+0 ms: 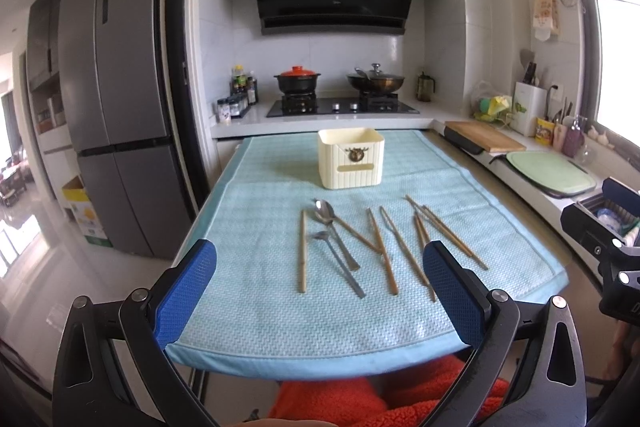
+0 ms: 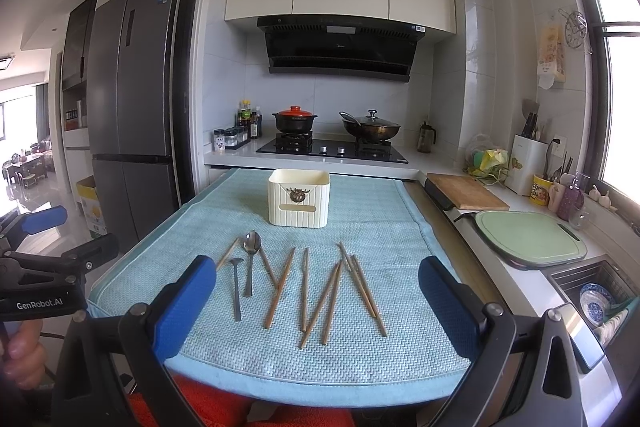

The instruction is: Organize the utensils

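Holding both claws spread wide and empty above the near edge of the worktop (image 1: 400, 355), we see the left claw (image 1: 320, 291) and right claw (image 2: 318, 301) hovering over a pale blue mat (image 2: 380, 227). Just beyond them lie two metal spoons (image 1: 332, 223) and scattered wooden chopsticks (image 2: 332, 291), loose on the mat. Farther back stands a cream holder (image 1: 351, 158), upright, well apart from the utensils.
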